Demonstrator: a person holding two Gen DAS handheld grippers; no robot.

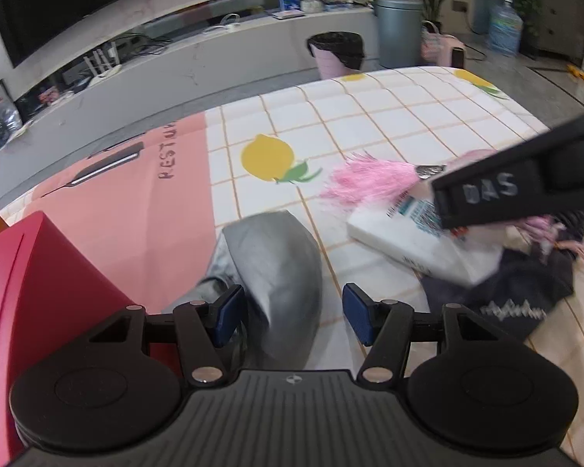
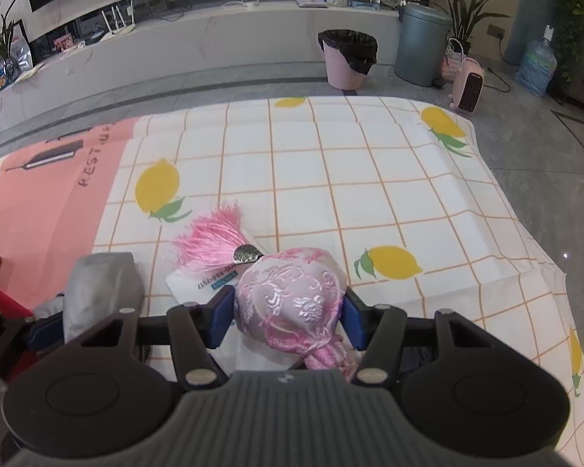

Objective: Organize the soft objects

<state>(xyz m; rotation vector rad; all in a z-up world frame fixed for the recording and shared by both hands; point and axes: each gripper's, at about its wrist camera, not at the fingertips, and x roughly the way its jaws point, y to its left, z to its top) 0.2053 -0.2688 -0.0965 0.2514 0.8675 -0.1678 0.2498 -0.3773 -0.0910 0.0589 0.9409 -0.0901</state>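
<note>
A: Where is the pink embroidered pouch (image 2: 292,299) sitting?

B: It is lying on top of a white packet (image 2: 198,278) on the lemon-print cloth (image 2: 331,179), right between the right gripper's (image 2: 288,317) blue pads. Its pink tassel (image 2: 210,241) is fanning out toward the far left, joined by a small metal cap.

A: Are those pads gripping it?

B: Both are lying against the pouch's sides, so the right gripper is clasping the pouch.

A: And the grey soft thing?

B: The grey cushion (image 1: 272,268) is resting just left of the packet, near the seam where the lemon cloth is meeting a pink printed cloth (image 1: 136,210). The left gripper (image 1: 292,317) is hovering over it with its jaws spread; the near end of the cushion is sitting between the pads, closer to the left one, but I cannot tell whether either is touching it.

A: Anything else close by?

B: A dark bag with white lettering (image 1: 525,299) is lying under the packet's right end, and a red box (image 1: 39,272) is standing at the left edge. Beyond the table, a pink bin with a black liner (image 2: 348,60) is standing on the floor.
</note>
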